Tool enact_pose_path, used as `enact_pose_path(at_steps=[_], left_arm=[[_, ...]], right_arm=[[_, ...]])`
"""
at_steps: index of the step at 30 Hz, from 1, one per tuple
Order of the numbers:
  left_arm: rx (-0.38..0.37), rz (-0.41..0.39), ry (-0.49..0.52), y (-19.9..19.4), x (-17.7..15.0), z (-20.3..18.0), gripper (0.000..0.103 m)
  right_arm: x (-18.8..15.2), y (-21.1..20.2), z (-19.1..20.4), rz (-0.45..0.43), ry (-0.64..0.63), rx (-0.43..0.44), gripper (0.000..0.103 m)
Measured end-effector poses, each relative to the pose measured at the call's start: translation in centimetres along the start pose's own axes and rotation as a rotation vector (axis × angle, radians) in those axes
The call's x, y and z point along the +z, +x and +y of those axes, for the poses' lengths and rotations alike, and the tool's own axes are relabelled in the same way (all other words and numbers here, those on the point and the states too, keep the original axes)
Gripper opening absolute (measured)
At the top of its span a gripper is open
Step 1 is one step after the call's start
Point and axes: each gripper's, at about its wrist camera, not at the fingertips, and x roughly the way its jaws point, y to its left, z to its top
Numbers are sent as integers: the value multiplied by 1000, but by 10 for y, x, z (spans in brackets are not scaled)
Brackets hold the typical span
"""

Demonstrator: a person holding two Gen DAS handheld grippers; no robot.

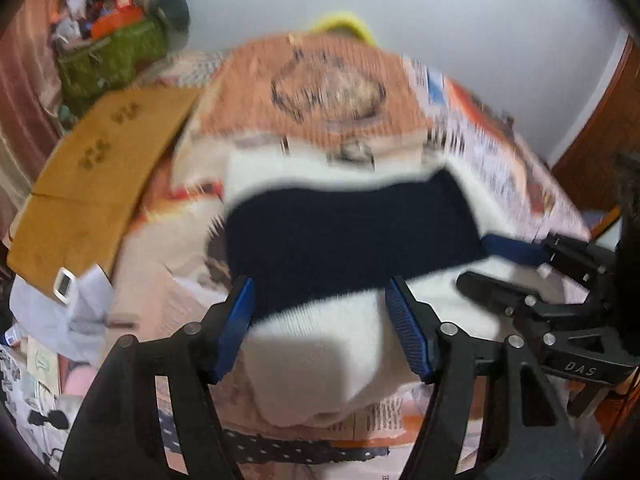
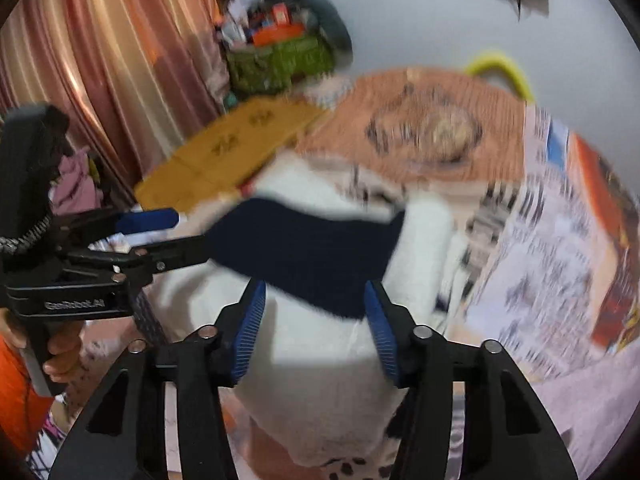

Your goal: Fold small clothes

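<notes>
A table covered in newspaper sheets carries a round orange woven mat toward its far edge and a flat piece of cardboard along its left edge. The small garment, white knit with a broad navy band across it, lies on the papers near the near edge, its navy band toward the middle of the surface. The left gripper points steeply down over the garment's near white part, jaws moderately wide with the cloth showing between the blue pads; blur hides whether they touch it. The right gripper slants down beside it from the right, jaws narrower, likewise astride the white and navy knit with no clear pinch. A hand grips the left tool's handle beside an orange sleeve.
</notes>
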Motion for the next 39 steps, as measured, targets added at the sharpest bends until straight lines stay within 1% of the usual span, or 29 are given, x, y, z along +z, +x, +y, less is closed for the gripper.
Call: enact_pose_path(at_steps=[1,3,5,8,12,19,21,23,26,30,34,39], left_arm=[[26,-4,28,4,-5,-6,67],[68,-33,78,7,-16,-16,67],[82,-45,89,7,-22,-20,68],[79,-41,75,6,-27,-18,69],[90,-47,73,-2,-35,-19,70],[78,-40,24,-23,-54,-19,72],[96,-49,15,-31,-57,-20,72],[122,-69,6,-44,-59,-21,72],[126,-134,-28,-75,-57,-20,72],[122,-269,-62,-137,-53,-23,72],[122,-423,-36,-206,-54,-38,72],[111,-619,4,-286,-69,-63,72]], right_arm=[[-7,2,-1,-5,-12,-15,44],[-15,-1,-3,-11,-21,-13,43],[-21,-6,-5,-17,-12,-5,43],[-30,-11,-8,-24,-5,1,43],[-34,-21,-2,-33,-19,-26,43],[-45,-38,4,-37,-52,-72,45],[-48,-46,3,-45,-45,-92,48],[-48,-59,4,-69,-25,-80,49],[-45,-90,11,-140,-36,-81,49],[-41,-137,23,-256,-42,-76,49],[-37,-187,38,-387,-43,-66,49],[-40,-252,62,-557,-60,-45,49]])
